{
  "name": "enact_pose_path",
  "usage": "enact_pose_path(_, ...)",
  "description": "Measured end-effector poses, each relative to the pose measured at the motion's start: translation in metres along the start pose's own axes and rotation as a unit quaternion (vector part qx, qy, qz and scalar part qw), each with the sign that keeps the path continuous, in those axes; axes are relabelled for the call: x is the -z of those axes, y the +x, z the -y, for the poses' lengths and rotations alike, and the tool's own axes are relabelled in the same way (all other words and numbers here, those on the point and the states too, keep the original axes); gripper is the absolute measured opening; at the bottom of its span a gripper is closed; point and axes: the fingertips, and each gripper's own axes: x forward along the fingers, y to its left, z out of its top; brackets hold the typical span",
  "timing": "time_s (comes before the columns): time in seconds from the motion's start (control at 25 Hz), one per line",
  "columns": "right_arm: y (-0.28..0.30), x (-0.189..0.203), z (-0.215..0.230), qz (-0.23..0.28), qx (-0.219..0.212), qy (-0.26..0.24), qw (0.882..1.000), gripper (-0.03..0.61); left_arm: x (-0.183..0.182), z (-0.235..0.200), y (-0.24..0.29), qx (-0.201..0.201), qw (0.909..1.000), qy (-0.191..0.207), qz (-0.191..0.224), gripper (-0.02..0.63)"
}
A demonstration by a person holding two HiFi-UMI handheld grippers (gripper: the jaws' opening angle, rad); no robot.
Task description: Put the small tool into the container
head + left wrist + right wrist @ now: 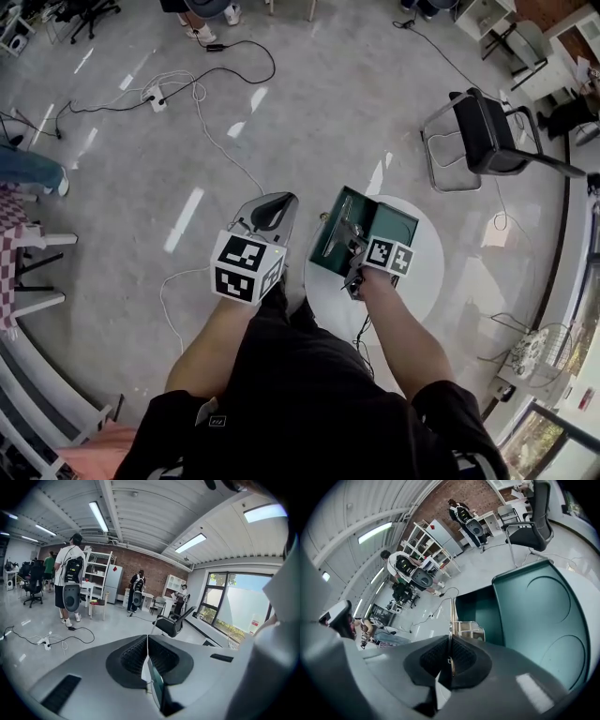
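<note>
The small tool (338,234) is a thin silver metal piece with a wire bracket. It hangs over the open dark green container (394,225), which stands on a round white table (412,291). My right gripper (355,249) is shut on the tool's near end. In the right gripper view the tool (451,618) sticks out from the closed right gripper (450,652) beside the green container (534,616). My left gripper (273,212) is held left of the table, off the container. In its own view the left gripper (147,656) is shut with nothing in it.
A black chair (483,131) stands beyond the table on the right. Cables and a power strip (155,97) lie on the grey floor to the far left. People with backpacks (70,581) stand by shelves across the room. A checked cloth (9,244) hangs at the left edge.
</note>
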Motion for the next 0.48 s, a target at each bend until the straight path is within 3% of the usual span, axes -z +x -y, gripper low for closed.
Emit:
enact_pose_path(0.28, 0.025, 0.010, 0.020, -0.021, 0.069, 0.001, 0.997, 0.015, 0.007, -0.013, -0.001, -0.001, 1.0000, -0.005, -0.006, 0.012)
enact_pose_path(0.48, 0.033, 0.017, 0.024, -0.038, 0.082, -0.004, 0.996, 0.020, 0.009, -0.016, -0.001, 0.005, 0.9999, -0.005, -0.011, 0.012)
